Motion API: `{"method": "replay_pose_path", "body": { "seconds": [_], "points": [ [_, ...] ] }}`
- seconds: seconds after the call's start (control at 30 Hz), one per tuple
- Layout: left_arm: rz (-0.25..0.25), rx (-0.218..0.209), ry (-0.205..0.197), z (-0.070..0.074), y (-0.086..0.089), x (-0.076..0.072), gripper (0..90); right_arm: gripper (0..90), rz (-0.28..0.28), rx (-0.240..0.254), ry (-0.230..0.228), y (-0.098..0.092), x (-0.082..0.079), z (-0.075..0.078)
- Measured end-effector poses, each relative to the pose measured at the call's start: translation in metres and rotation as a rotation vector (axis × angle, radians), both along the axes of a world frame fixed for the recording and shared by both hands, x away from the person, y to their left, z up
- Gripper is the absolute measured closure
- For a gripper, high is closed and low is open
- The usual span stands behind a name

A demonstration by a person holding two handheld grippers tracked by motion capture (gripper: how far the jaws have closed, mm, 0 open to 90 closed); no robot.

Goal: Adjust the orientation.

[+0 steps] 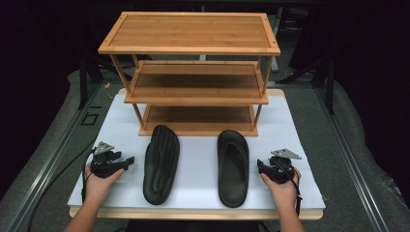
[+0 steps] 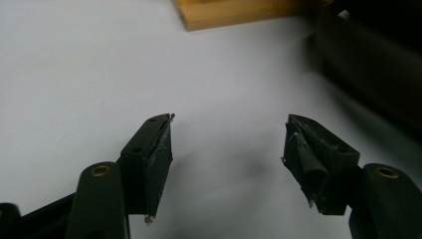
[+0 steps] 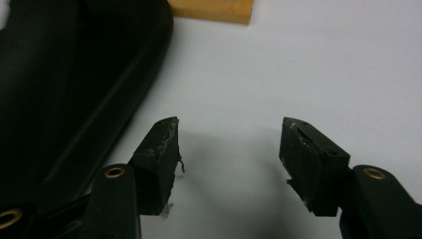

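While both the left gripper (image 1: 126, 162) and right gripper (image 1: 261, 166) rest released, each faces inward toward its black rubber sandal (image 1: 161, 163), (image 1: 233, 166); grasping likely comes next.

Left slipper (image 2: 368, 64) in left gripper view: blurred dark mass, cut by right and top edges, shape unreadable. Right slipper (image 3: 64, 84) in right gripper view: cut by left and top edges, strap not discernible. Rack (image 2: 234, 12): corner of base visible, rest cut by top edge. High view: forearms cut by bottom edge; lowest shelf (image 1: 198, 116) partly hidden under middle shelf; surroundings too dark to tell.
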State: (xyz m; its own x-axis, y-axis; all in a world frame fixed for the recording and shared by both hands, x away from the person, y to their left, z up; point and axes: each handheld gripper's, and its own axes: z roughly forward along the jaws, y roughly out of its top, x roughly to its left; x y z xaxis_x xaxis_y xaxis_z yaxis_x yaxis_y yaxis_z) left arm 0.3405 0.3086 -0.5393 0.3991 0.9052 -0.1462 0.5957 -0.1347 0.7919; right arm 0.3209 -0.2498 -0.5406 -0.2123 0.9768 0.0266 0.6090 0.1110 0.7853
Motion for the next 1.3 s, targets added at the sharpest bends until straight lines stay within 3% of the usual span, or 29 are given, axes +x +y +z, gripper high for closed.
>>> {"method": "replay_pose_path", "body": {
  "seconds": [0.1,0.23,0.43,0.5,0.67,0.73,0.9,1.0,1.3],
  "points": [
    [-0.015,-0.003,-0.012,0.005,-0.002,-0.004,37.0,40.4,0.012,0.007,-0.031,0.001,-0.006,0.004],
    [-0.017,0.026,-0.040,0.010,-0.004,-0.006,35.8,41.3,0.034,0.016,-0.040,0.003,-0.008,0.006],
    [-0.014,0.008,-0.027,0.010,-0.007,-0.006,39.2,44.0,0.050,0.035,-0.063,0.008,-0.016,0.011],
    [-0.025,0.020,-0.019,0.009,-0.010,-0.006,39.7,44.5,0.054,0.036,-0.081,0.008,-0.019,0.014],
    [-0.064,-0.015,-0.005,0.005,-0.018,-0.009,43.5,46.0,0.046,0.051,-0.118,0.009,-0.024,0.023],
    [-0.077,-0.028,0.003,0.005,-0.022,-0.010,45.0,46.3,0.023,0.029,-0.118,0.011,-0.025,0.023],
    [-0.097,-0.012,0.012,0.007,-0.029,-0.009,47.3,46.2,0.034,0.024,-0.099,0.008,-0.023,0.019],
    [-0.112,-0.010,0.038,0.006,-0.032,-0.009,48.1,45.7,0.031,0.054,-0.082,0.006,-0.022,0.017],
    [-0.112,-0.044,0.015,0.012,-0.035,-0.013,51.2,44.4,0.041,0.055,-0.099,0.009,-0.025,0.020]
  ]
}}
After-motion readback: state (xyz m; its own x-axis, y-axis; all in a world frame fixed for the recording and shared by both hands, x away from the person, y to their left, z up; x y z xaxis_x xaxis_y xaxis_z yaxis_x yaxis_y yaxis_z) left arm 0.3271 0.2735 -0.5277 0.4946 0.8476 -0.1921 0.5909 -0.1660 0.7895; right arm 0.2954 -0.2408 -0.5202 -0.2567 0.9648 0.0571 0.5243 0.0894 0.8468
